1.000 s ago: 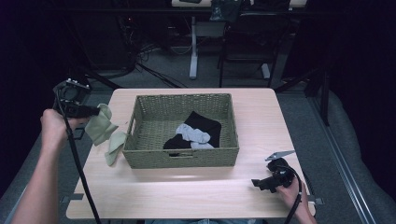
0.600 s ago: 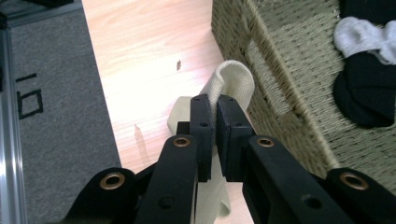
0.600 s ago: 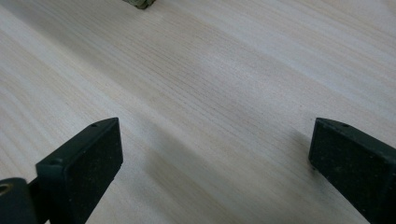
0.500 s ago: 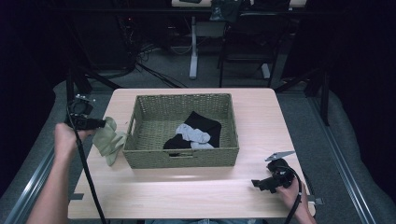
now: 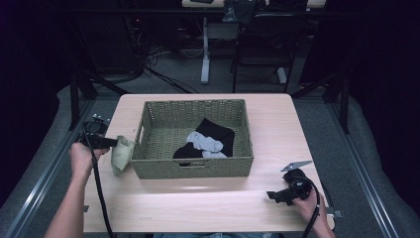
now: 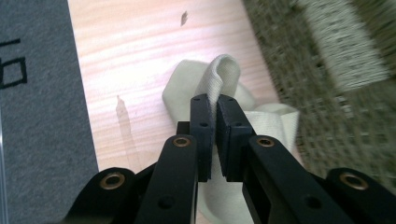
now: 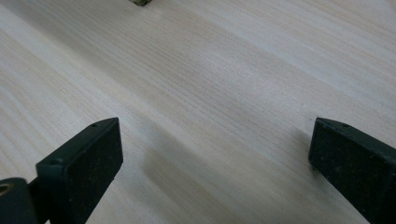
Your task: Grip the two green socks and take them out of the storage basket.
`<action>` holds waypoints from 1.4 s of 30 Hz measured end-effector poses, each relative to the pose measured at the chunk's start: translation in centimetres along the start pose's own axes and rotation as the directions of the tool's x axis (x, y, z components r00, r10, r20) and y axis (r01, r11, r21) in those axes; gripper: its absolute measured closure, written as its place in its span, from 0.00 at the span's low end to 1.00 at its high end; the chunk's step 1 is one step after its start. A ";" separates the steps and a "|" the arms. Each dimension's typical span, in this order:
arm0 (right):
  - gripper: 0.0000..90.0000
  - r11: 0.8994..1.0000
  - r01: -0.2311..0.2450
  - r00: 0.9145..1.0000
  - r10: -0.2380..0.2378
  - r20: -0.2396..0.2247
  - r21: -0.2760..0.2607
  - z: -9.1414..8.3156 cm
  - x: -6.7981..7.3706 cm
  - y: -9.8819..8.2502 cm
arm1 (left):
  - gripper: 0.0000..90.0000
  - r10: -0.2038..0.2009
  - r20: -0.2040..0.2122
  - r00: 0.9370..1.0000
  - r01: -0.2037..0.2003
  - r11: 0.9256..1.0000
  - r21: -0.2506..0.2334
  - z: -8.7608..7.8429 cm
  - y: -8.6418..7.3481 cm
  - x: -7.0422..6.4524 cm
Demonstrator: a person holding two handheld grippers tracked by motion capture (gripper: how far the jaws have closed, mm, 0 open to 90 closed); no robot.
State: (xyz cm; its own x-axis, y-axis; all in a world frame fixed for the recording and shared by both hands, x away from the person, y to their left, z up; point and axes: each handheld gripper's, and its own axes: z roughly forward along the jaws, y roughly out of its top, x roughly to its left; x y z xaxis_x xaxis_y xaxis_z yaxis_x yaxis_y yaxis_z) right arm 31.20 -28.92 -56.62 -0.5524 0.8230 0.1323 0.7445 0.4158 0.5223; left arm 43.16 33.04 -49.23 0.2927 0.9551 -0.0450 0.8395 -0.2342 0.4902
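Pale sock pinched at the basket's left side

The pale green sock (image 6: 224, 79) is clamped in the left hand-held gripper (image 6: 215, 105), draped on the counter (image 5: 208, 198) just beside the wicker basket (image 5: 193, 168). The right hand-held gripper (image 7: 215, 154) is spread wide over bare wood, nothing gripped.

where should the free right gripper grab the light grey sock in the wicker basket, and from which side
Probably from straight above, on the raised middle fold of the light grey sock. It lies crumpled on top of the black garment, and the woven green wicker basket has tall walls that block a level approach. The right gripper stands open over the light wooden table.
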 end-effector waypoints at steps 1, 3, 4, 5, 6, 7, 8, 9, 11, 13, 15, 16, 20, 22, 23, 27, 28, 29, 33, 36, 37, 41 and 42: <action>0.02 1.000 0.001 1.000 -0.001 -0.001 -0.004 0.0 0.0 0.0 | 0.95 -0.006 0.000 1.000 0.006 1.000 0.002 0.3 -0.2 0.1; 0.02 1.000 0.002 1.000 -0.002 -0.001 -0.007 0.0 0.0 0.0 | 0.95 -0.013 -0.008 1.000 0.013 1.000 0.004 1.0 -0.6 0.2; 0.02 1.000 0.001 1.000 -0.001 -0.002 -0.008 0.0 0.0 0.0 | 0.95 -0.021 -0.004 1.000 0.021 1.000 0.008 1.3 -0.7 0.3; 0.02 1.000 0.002 1.000 -0.002 -0.001 -0.007 0.0 0.0 0.0 | 0.95 -0.026 -0.002 1.000 0.026 1.000 0.016 1.7 -0.9 0.4; 0.02 1.000 0.002 1.000 -0.002 0.000 -0.007 0.0 0.0 0.0 | 0.95 -0.030 -0.002 1.000 0.030 0.999 0.023 2.0 -1.1 0.4; 0.02 1.000 0.001 1.000 -0.001 0.000 -0.003 0.0 0.0 0.0 | 0.94 -0.036 0.004 0.999 0.036 0.999 0.031 2.4 -1.2 0.5; 0.02 1.000 -0.001 1.000 0.001 0.000 0.001 0.0 0.0 0.0 | 0.94 -0.040 -0.002 0.999 0.040 0.999 0.037 2.8 -1.4 0.5; 0.03 1.000 0.001 1.000 -0.001 0.001 0.000 0.0 0.0 0.0 | 0.94 -0.042 -0.004 0.999 0.042 0.998 0.044 3.2 -1.6 0.5; 0.03 1.000 -0.002 1.000 0.002 0.004 0.000 0.0 0.0 0.0 | 0.94 -0.048 0.000 0.999 0.048 0.997 0.057 3.6 -1.8 0.6; 0.03 1.000 -0.001 1.000 0.001 0.007 -0.002 0.0 0.0 0.0 | 0.93 -0.049 -0.008 0.999 0.049 0.997 0.065 4.2 -2.0 0.6; 0.03 1.000 0.001 1.000 -0.001 0.000 -0.001 0.0 0.0 0.0 | 0.92 -0.051 -0.012 0.999 0.052 0.996 0.072 4.7 -2.2 0.7; 0.03 1.000 -0.002 1.000 0.002 0.000 0.001 0.0 0.0 0.0 | 0.91 -0.064 -0.007 0.998 0.064 0.996 0.067 4.9 -2.3 0.8; 0.03 1.000 0.002 1.000 -0.002 0.001 0.001 0.0 0.0 0.0 | 0.82 -0.080 0.009 0.997 0.079 0.996 0.046 4.5 -2.6 1.1; 0.03 1.000 -0.001 1.000 0.001 0.004 -0.007 -0.1 0.0 0.0 | 0.64 -0.102 0.027 0.994 0.102 0.995 0.024 3.7 -2.9 1.5; 0.03 1.000 -0.001 1.000 0.001 0.004 -0.007 -0.1 0.0 0.0 | 0.60 -0.102 0.027 0.994 0.102 0.995 0.024 3.7 -2.9 1.5; 0.03 1.000 -0.002 1.000 0.002 0.005 -0.008 -0.1 0.0 0.0 | 0.43 -0.126 0.039 0.991 0.127 0.992 -0.018 2.4 -3.5 1.9; 0.03 1.000 -0.004 1.000 0.004 0.004 -0.013 -0.1 0.0 -0.1 | 0.37 -0.126 0.045 0.991 0.128 0.991 -0.031 1.8 -3.6 1.9; 0.03 1.000 -0.006 1.000 0.006 0.000 -0.018 0.0 0.1 -0.1 | 0.33 -0.126 0.045 0.991 0.128 0.991 -0.042 1.5 -3.8 1.9; 0.03 1.000 -0.001 1.000 0.001 0.005 -0.007 -0.1 0.0 -0.1 | 0.21 -0.122 0.052 0.991 0.126 0.988 -0.087 -0.3 -4.4 1.7; 0.03 1.000 0.000 1.000 0.000 0.003 -0.004 -0.1 0.0 0.0 | 0.18 -0.105 0.053 0.993 0.110 0.988 -0.111 -1.7 -4.9 1.2; 0.03 1.000 0.001 1.000 -0.001 0.003 -0.005 -0.1 0.0 0.0 | 0.17 -0.102 0.050 0.994 0.107 0.987 -0.116 -2.0 -5.0 1.0; 0.03 1.000 0.000 1.000 0.000 0.004 -0.004 -0.1 0.1 0.0 | 0.13 -0.076 0.042 0.996 0.081 0.986 -0.149 -3.3 -5.8 -0.2; 0.03 1.000 0.000 1.000 0.000 0.004 -0.005 -0.1 0.1 0.0 | 0.12 -0.066 0.040 0.997 0.071 0.985 -0.159 -3.5 -6.1 -0.6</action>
State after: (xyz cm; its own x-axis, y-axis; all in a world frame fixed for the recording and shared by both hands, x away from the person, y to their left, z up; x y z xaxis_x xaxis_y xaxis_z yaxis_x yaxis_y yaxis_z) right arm 31.10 -28.91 -56.57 -0.5504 0.8249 0.1289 0.7430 0.4136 0.5261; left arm 36.27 34.53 -49.11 0.2550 0.9604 -0.1121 0.7748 -0.1337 0.6179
